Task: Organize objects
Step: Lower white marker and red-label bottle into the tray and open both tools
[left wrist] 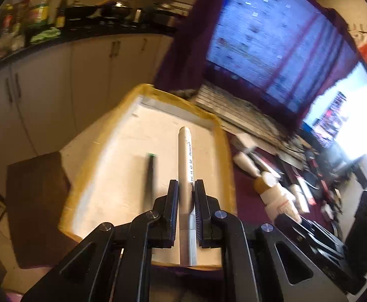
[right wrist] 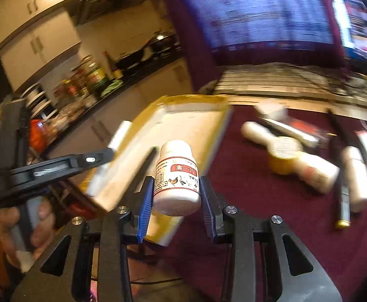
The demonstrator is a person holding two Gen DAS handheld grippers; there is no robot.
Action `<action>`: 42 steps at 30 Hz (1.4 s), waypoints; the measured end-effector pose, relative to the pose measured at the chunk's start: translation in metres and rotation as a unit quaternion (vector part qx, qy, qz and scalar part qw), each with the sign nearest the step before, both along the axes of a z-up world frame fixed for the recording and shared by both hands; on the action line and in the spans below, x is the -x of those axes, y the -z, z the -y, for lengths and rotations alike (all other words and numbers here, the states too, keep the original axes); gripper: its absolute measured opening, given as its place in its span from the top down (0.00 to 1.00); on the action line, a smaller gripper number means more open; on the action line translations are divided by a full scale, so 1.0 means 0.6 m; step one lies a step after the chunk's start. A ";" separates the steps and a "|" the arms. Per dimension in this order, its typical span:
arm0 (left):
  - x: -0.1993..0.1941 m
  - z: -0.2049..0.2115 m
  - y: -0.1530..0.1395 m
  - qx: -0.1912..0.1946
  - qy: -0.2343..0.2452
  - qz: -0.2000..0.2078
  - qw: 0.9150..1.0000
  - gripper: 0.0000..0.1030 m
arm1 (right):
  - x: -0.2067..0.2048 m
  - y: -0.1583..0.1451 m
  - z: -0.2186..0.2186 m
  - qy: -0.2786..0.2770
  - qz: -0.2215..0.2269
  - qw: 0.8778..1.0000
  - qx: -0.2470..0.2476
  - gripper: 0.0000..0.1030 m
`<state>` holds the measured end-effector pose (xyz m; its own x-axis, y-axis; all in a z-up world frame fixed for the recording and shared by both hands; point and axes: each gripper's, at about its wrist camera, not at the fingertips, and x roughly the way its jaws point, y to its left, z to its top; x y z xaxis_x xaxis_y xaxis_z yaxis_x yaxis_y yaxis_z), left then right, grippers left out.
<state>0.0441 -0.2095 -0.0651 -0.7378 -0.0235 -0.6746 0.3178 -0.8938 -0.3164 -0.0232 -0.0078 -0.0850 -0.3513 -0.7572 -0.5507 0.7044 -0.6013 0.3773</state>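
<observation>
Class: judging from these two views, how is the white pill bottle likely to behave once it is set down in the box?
The white pill bottle looks rigid and smooth, so it may slip in the right gripper. Being round, it will probably roll if laid sideways in the box; upright on its flat base it should stand.

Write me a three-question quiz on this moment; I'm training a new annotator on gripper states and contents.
1. True or false: the left gripper is shut on the long white marker pen.
2. What does the right gripper hold? A) dark pen B) white plastic pill bottle with red label C) nothing
3. Fill in: a dark slim pen lies inside the shallow white ____ with yellow taped rim.

Key: 1 true; 2 B; 3 tray
</observation>
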 end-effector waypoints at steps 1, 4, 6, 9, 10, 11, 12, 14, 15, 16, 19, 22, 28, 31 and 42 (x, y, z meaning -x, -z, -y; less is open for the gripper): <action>0.001 0.014 0.005 -0.001 -0.010 0.007 1.000 0.90 | -0.002 0.002 0.012 -0.010 0.001 1.000 -0.001 0.67; 0.002 0.043 0.021 -0.010 -0.028 0.022 0.999 0.90 | -0.015 0.011 0.055 -0.037 0.012 0.999 -0.013 0.67; 0.000 0.052 0.030 -0.010 -0.031 0.027 0.999 0.90 | -0.023 0.018 0.081 -0.047 0.014 0.998 -0.028 0.67; -0.002 0.058 0.042 -0.013 -0.032 0.034 0.999 0.90 | -0.023 0.036 0.117 -0.052 0.019 0.997 -0.056 0.67; -0.003 0.061 0.044 -0.013 -0.033 0.036 0.999 0.90 | -0.020 0.040 0.125 -0.052 0.021 0.997 -0.061 0.67; -0.001 0.064 0.047 -0.013 -0.033 0.039 0.999 0.90 | -0.017 0.046 0.134 -0.052 0.024 0.996 -0.065 0.67; 0.000 0.066 0.049 -0.014 -0.034 0.040 0.999 0.90 | -0.014 0.048 0.136 -0.050 0.021 0.996 -0.067 0.67; 0.002 0.070 0.055 -0.015 -0.036 0.044 0.998 0.90 | -0.014 0.046 0.144 -0.031 -0.006 0.996 -0.085 0.67; 0.004 0.072 0.058 -0.015 -0.037 0.046 0.998 0.90 | -0.014 0.046 0.145 -0.023 -0.016 0.995 -0.092 0.67; 0.007 0.073 0.059 -0.015 -0.038 0.049 0.998 0.90 | -0.016 0.045 0.141 -0.015 -0.023 0.995 -0.099 0.67; 0.008 0.074 0.068 -0.015 -0.036 0.057 0.998 0.90 | -0.024 0.048 0.146 -0.024 -0.028 0.993 -0.109 0.67; 0.008 0.072 0.074 -0.003 -0.036 0.065 0.997 0.90 | -0.042 0.052 0.162 -0.056 -0.041 0.990 -0.121 0.67; 0.010 0.065 0.078 0.015 -0.033 0.072 0.997 0.90 | -0.049 0.045 0.174 -0.028 -0.087 0.983 -0.162 0.67; 0.014 0.064 0.078 0.014 -0.031 0.077 0.996 0.90 | -0.042 0.050 0.168 -0.016 -0.086 0.982 -0.168 0.67; 0.002 0.049 0.073 0.029 -0.025 0.064 0.997 0.86 | -0.020 0.040 0.099 -0.031 -0.015 0.998 -0.051 0.58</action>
<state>0.0428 -0.2387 -0.1087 -0.6428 -0.0999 -0.7595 0.3960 -0.8920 -0.2179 -0.0114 -0.0675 -0.1089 -0.3235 -0.7179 -0.6165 0.7516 -0.5908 0.2935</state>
